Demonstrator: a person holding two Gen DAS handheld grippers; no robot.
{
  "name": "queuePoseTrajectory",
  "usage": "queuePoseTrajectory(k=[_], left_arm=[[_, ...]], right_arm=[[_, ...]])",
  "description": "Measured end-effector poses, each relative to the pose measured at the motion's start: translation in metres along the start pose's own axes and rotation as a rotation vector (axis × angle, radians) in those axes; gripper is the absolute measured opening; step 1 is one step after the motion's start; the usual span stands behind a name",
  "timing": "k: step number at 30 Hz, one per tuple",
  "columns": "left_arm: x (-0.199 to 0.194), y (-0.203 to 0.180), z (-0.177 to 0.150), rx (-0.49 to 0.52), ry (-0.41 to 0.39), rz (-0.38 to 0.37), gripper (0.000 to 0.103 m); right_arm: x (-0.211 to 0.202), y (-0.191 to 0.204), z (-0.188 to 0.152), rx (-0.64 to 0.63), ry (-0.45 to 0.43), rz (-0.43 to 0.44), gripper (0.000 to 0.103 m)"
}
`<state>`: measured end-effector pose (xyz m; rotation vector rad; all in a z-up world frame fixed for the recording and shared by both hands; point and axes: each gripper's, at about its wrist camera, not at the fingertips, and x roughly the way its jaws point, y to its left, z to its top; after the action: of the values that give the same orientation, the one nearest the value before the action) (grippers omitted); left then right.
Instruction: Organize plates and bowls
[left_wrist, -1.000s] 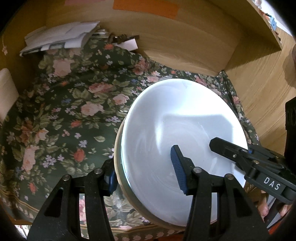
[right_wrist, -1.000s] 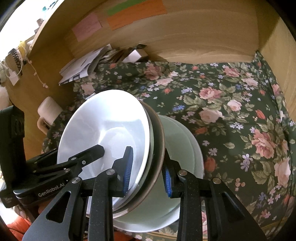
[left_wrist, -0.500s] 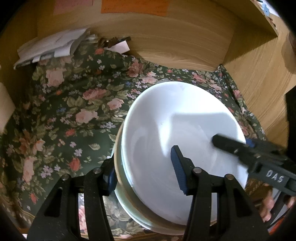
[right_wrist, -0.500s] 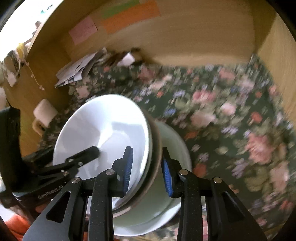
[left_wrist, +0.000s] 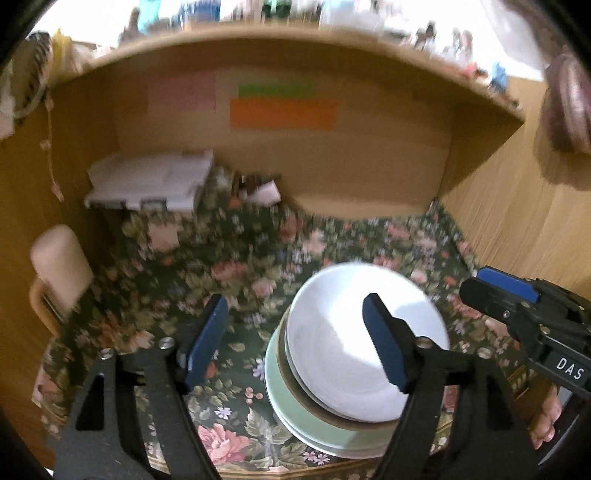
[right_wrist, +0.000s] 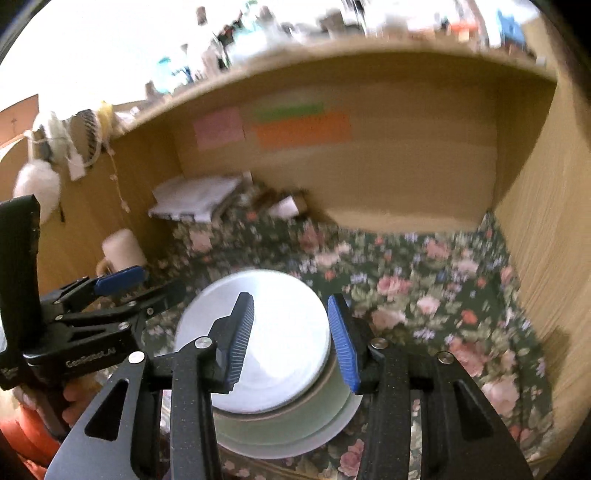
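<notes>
A stack of dishes rests on the floral cloth (left_wrist: 258, 266): a white plate (left_wrist: 343, 354) on top, a brown-rimmed plate (left_wrist: 291, 376) under it, and a pale green plate (left_wrist: 295, 417) at the bottom. My left gripper (left_wrist: 295, 341) hovers above the stack's left rim with its jaws opening and no pad touching a dish. In the right wrist view the white plate (right_wrist: 280, 332) shows behind my right gripper (right_wrist: 291, 339). Its jaws are also opening, clear of the rim. Each gripper shows in the other's view, the right gripper (left_wrist: 487, 291) and the left gripper (right_wrist: 140, 284).
A cream mug (left_wrist: 61, 258) stands against the left cabinet wall. A pile of white papers (left_wrist: 151, 181) and small clutter sit at the back. Wooden walls (left_wrist: 517, 221) close in on three sides, with coloured notes (left_wrist: 282, 114) on the back panel. A hand (left_wrist: 546, 421) shows at lower right.
Both grippers let go of the stack's rims, widened, and pulled up and back. The stack now lies flat on the cloth and looks smaller.
</notes>
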<state>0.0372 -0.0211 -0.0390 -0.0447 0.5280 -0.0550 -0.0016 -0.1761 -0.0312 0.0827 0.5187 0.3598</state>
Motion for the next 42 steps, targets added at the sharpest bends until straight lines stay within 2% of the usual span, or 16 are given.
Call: queuePoseTrajectory(k=[3, 6, 7, 9, 15, 20, 42], left_arm=[[-0.027, -0.003, 0.002, 0.014, -0.089, 0.0, 0.082], [-0.05, -0.005, 0.002, 0.015, -0.158, 0.004, 0.084], [-0.057, -0.005, 0.002, 0.017, -0.176, 0.004, 0.091], [-0.069, -0.003, 0.0, 0.008, -0.226, 0.011, 0.098], [-0.096, -0.006, -0.006, 0.008, -0.318, 0.036, 0.103], [-0.107, -0.014, -0.015, 0.044, -0.366, 0.04, 0.103], [-0.111, -0.011, -0.019, 0.033, -0.374, 0.02, 0.103]], right_arm=[[-0.021, 0.008, 0.002, -0.018, -0.075, -0.001, 0.061], [-0.042, 0.016, 0.002, -0.045, -0.154, -0.031, 0.07], [-0.047, 0.018, 0.002, -0.051, -0.172, -0.038, 0.075], [-0.058, 0.022, 0.002, -0.054, -0.215, -0.052, 0.084], [-0.084, 0.029, 0.0, -0.066, -0.295, -0.071, 0.103], [-0.09, 0.034, -0.004, -0.079, -0.319, -0.081, 0.103], [-0.093, 0.035, -0.008, -0.068, -0.32, -0.06, 0.103]])
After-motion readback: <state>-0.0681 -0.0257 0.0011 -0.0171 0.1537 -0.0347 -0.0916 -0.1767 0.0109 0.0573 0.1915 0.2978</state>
